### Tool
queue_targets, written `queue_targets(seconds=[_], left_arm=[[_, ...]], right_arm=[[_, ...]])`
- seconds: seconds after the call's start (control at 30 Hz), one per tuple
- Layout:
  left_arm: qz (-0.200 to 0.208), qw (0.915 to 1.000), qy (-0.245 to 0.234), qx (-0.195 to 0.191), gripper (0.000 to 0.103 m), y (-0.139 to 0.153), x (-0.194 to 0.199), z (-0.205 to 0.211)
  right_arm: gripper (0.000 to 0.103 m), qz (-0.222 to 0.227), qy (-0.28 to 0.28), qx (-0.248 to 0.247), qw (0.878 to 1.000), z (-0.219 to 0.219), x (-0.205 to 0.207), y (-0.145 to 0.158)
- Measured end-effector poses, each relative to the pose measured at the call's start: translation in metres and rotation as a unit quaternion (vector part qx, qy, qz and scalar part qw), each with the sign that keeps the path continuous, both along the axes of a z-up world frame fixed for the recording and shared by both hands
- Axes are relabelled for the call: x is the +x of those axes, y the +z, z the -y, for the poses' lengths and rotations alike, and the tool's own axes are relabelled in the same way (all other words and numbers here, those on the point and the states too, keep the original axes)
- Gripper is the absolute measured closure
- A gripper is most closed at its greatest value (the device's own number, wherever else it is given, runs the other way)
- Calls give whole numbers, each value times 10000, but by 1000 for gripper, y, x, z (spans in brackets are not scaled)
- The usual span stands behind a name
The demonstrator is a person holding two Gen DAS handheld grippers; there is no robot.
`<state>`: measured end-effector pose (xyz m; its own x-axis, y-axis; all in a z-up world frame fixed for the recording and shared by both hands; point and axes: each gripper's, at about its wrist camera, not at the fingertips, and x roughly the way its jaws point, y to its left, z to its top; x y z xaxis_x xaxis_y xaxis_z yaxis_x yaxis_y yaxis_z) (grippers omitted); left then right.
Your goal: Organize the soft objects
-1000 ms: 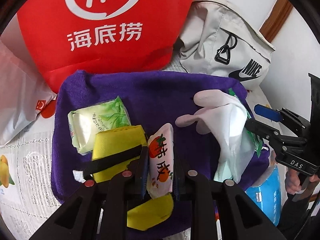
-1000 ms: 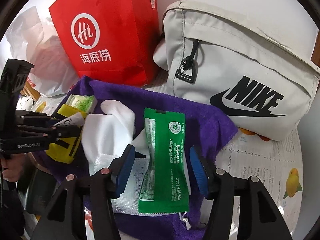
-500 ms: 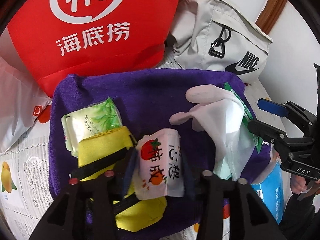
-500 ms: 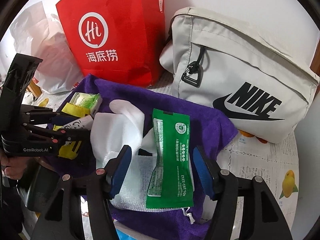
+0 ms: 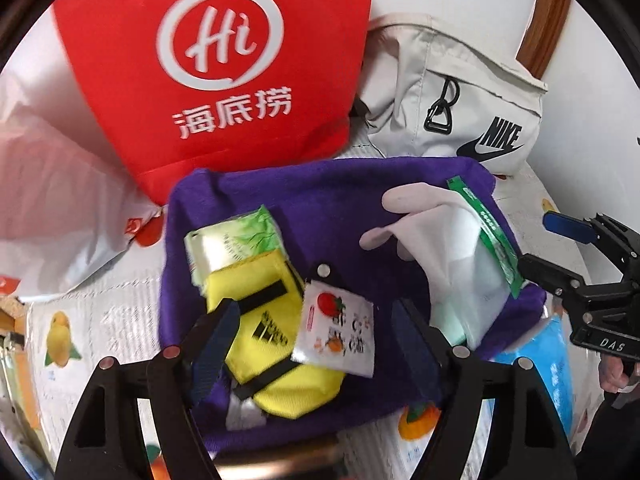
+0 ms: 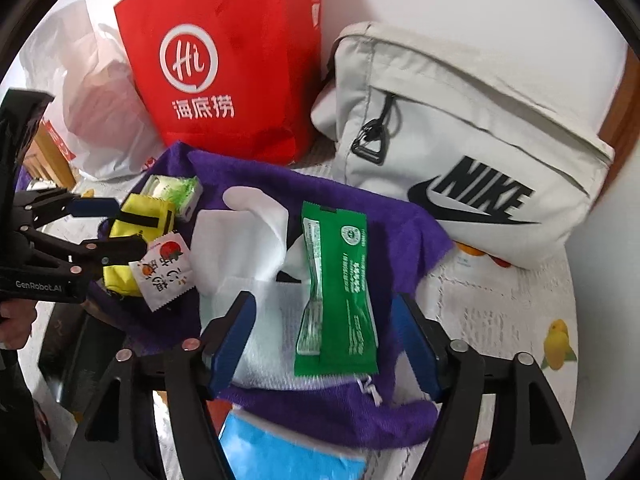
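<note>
A purple towel (image 5: 320, 200) lies on the table with soft items on it. My left gripper (image 5: 316, 340) is open above a white strawberry-print packet (image 5: 340, 332), which rests on a yellow pouch (image 5: 264, 320). A green tissue pack (image 5: 236, 240) lies behind the pouch. A white glove (image 5: 440, 236) and a green sachet (image 5: 488, 232) lie to the right. My right gripper (image 6: 324, 344) is open, its fingers either side of the green sachet (image 6: 336, 292) and white glove (image 6: 244, 248). The packet (image 6: 164, 276) and pouch (image 6: 136, 236) show at the left in the right wrist view.
A red paper bag (image 5: 224, 68) and a beige Nike bag (image 5: 456, 100) stand behind the towel. A white plastic bag (image 5: 52, 208) lies at the left. A blue pack (image 6: 288, 452) sits under the towel's near edge. The tablecloth (image 6: 500, 312) has a fruit print.
My left gripper has opened and let go of the strawberry packet, which now lies on the yellow pouch. Both grippers have pulled back a little from the towel.
</note>
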<state>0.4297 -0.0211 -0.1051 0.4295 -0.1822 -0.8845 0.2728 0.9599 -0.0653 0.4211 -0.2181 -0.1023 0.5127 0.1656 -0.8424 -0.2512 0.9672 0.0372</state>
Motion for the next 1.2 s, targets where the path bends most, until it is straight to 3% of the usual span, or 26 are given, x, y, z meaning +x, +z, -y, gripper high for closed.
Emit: queue_targets(seconds=[0.1, 0.23, 0.4, 0.63, 0.73, 1.2], left_arm=[[65, 9999, 104, 61, 26, 9, -21, -12], [117, 9996, 253, 64, 19, 23, -56, -25], [481, 9979, 426, 83, 9, 49, -108, -36], [902, 9941, 595, 134, 5, 79, -193, -35], [1052, 9920, 690, 41, 5, 88, -223, -34], [1745, 9803, 925, 14, 5, 121, -356, -18]], right_arm=[[16, 73, -171, 18, 9998, 4, -16, 11], [11, 69, -292, 175, 9994, 6, -46, 21], [5, -112, -452, 592, 9972, 8, -85, 33], [2, 79, -569, 794, 9952, 3, -156, 67], [2, 179, -654, 594, 9959, -4, -189, 81], [0, 642, -570, 569, 9947, -15, -327, 109]])
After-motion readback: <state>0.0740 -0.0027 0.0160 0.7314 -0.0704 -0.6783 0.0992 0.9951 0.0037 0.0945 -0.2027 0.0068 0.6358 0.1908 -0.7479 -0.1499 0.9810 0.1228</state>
